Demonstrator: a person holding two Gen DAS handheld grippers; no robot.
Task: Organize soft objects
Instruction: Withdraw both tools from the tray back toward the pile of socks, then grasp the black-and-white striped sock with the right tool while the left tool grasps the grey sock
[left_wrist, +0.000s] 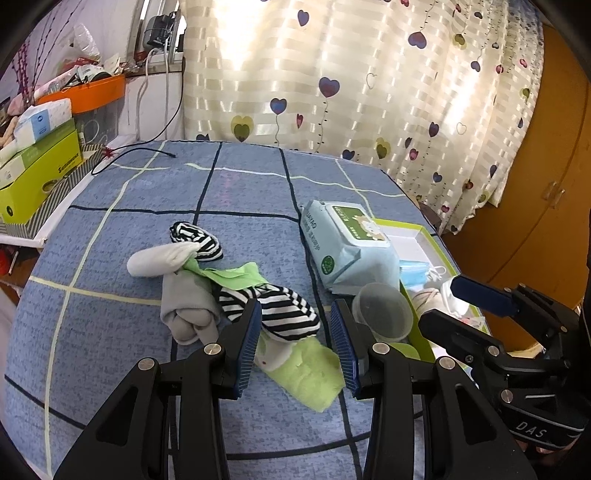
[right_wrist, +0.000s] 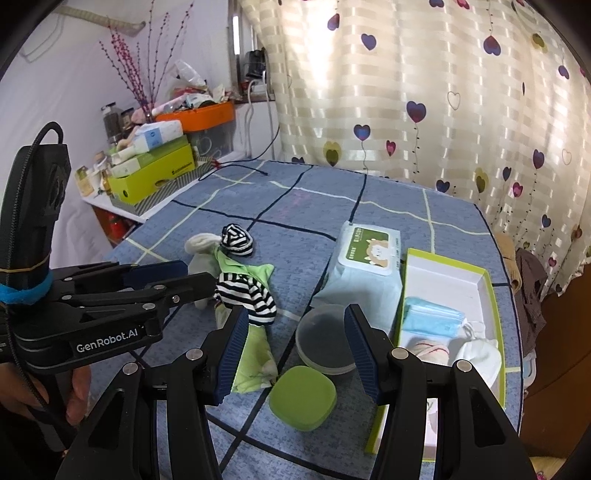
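A pile of soft things lies on the blue checked cloth: a near striped sock (left_wrist: 284, 314) (right_wrist: 247, 295), a far striped sock (left_wrist: 197, 240) (right_wrist: 238, 240), a white sock (left_wrist: 159, 260), a grey sock (left_wrist: 188, 310) and a light green cloth (left_wrist: 310, 373) (right_wrist: 253, 362). My left gripper (left_wrist: 297, 350) is open, its jaws either side of the near striped sock and green cloth. My right gripper (right_wrist: 295, 360) is open and empty above a clear plastic cup (right_wrist: 325, 343) and a green lid (right_wrist: 303, 398). A green-rimmed box (right_wrist: 491, 295) at the right holds blue masks (right_wrist: 432, 317) and white socks (right_wrist: 478, 356).
A wet-wipes pack (left_wrist: 343, 243) (right_wrist: 365, 266) lies beside the box. A black cable (left_wrist: 136, 153) lies at the far left of the cloth. A cluttered shelf with a green carton (left_wrist: 37, 177) stands left. A heart-print curtain (left_wrist: 369, 74) hangs behind.
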